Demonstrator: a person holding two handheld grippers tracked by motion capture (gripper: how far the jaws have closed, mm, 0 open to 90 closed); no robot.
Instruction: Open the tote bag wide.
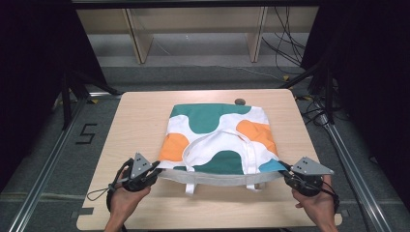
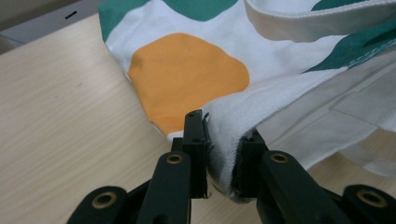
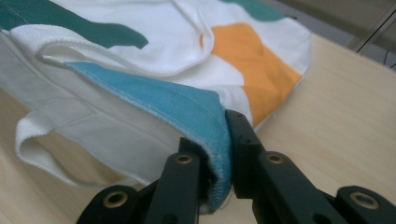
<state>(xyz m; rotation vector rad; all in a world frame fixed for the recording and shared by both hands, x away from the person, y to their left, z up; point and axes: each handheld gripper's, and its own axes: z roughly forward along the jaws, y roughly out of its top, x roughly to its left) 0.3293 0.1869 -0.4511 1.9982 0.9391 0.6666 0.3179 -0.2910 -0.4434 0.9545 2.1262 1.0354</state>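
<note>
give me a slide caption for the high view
Left gripper and right gripper each pinch a near corner of the patterned tote bag on the wooden table.

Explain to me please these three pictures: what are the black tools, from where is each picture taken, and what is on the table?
A person holds a hand tool with two black jaws in each hand. The high view looks down on the light wooden table. On it lies a white cloth tote bag with green, orange and blue patches. The other two pictures come from cameras riding on the tools. The left gripper pinches the bag's near left corner, by an orange patch. The right gripper pinches the near right corner, on the blue patch. The bag's near edge looks raised.
</note>
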